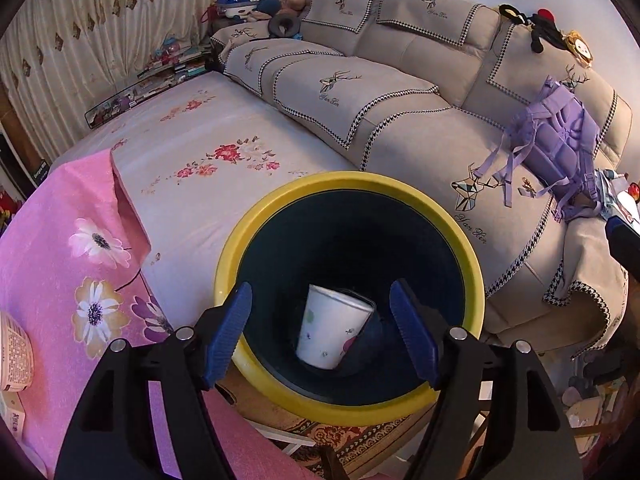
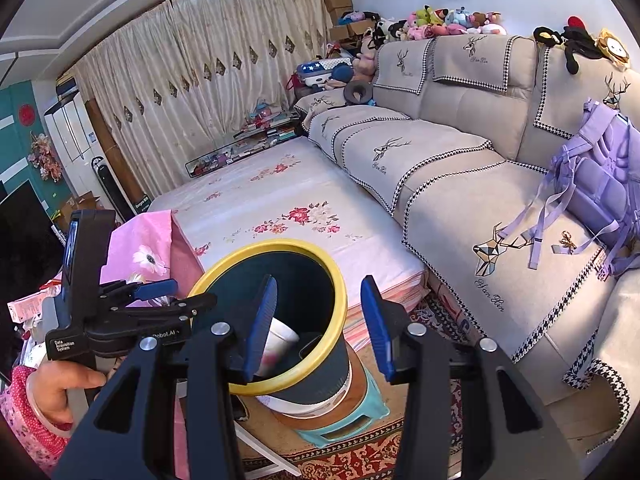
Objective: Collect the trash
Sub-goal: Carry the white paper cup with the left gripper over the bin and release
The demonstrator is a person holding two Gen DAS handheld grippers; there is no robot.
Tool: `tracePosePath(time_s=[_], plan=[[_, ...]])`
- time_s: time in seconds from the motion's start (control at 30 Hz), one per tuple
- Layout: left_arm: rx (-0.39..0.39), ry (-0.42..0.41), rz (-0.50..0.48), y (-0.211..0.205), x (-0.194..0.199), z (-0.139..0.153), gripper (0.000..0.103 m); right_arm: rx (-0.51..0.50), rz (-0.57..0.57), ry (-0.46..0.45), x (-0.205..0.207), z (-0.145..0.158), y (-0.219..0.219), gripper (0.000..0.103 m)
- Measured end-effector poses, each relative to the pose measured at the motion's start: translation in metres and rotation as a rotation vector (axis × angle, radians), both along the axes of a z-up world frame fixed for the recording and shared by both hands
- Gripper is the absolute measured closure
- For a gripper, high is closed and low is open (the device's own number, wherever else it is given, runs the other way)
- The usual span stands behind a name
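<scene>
Left claw: jaws spread, nothing between the blue pads, released. It hangs directly over the mouth of the bin, a dark bin with a yellow rim. Pads touch neither rim nor contents.

Paper cup: white with small coloured prints, lying tilted inside the bin, near the bottom. A dark flat object sits under or behind it; cannot tell what it is.

Right claw: jaws parted, empty, released. It is held beside the bin, the left pad overlapping the rim in view; contact not determinable. From this view the left claw shows side-on above the bin's near edge, gripped by a hand in a red patterned sleeve.

Bin stands on a round wooden-topped stool with a teal base, on a patterned rug.

Surroundings: bed with white floral sheet just behind the bin; pink floral cloth at its near corner. Beige sofa with deer-print covers on the right, purple backpack on it, plush toys along the backrest. Cream curtains behind.
</scene>
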State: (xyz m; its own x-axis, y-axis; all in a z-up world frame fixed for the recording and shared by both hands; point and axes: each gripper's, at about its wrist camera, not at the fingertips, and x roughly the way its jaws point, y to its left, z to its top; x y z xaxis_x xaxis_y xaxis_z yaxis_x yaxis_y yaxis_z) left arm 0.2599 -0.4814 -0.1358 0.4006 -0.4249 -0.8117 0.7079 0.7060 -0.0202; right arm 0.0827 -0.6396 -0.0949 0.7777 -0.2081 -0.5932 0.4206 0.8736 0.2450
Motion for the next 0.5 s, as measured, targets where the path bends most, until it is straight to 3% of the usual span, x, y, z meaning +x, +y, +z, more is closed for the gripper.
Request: tracePosePath(time_s=[0.17, 0.23, 0.5], plan=[[-0.053, -0.067, 0.032, 0.039, -0.013, 0.029, 0.03, 0.0, 0.017, 0.004, 0.004, -0.001, 0.007, 0.06], [-0.078, -0.092, 0.051, 0.062, -0.021, 0.042, 0.024, 0.001, 0.029, 0.009, 0.007, -0.003, 0.013, 0.06], [-0.166, -0.134, 0.19, 0.19, -0.065, 0.08, 0.013, 0.009, 0.134, 0.037, 0.034, -0.008, 0.054, 0.059]])
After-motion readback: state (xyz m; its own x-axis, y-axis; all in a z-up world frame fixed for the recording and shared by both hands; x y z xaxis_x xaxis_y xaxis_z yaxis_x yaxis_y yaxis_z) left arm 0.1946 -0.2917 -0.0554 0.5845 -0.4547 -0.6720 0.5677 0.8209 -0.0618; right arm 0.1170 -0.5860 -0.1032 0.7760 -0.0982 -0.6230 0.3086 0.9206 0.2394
